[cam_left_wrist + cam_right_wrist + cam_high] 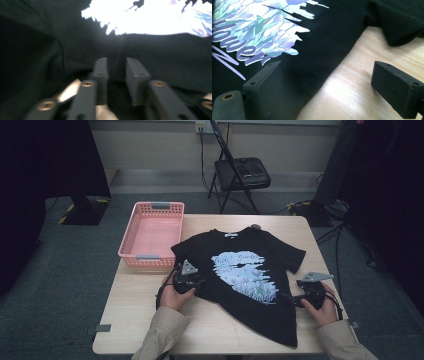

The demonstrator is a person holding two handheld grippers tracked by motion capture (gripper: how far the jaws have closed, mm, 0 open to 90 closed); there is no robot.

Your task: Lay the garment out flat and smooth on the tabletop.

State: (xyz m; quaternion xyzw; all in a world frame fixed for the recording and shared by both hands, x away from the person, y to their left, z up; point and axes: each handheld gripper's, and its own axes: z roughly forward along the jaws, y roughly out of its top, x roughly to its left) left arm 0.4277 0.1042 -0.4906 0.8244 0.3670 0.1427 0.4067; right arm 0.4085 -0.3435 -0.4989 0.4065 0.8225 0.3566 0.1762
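Observation:
A black T-shirt (250, 312) with a pale blue print lies face up across the wooden table (135, 320). My left gripper (199, 283) sits at the shirt's left side, below the left sleeve. In the left gripper view its jaws (116, 72) stand close together with a raised fold of the black cloth (75, 45) pinched between them. My right gripper (291, 298) rests at the shirt's right edge, open wide. In the right gripper view (327, 82) one jaw lies over the T-shirt (332, 32) and the other over bare table (352, 82).
An empty pink basket (127, 236) stands on the table's far left corner, just beyond the shirt's left sleeve. A folding chair (242, 172) is behind the table. Bare wood lies along the table's near edge and left side.

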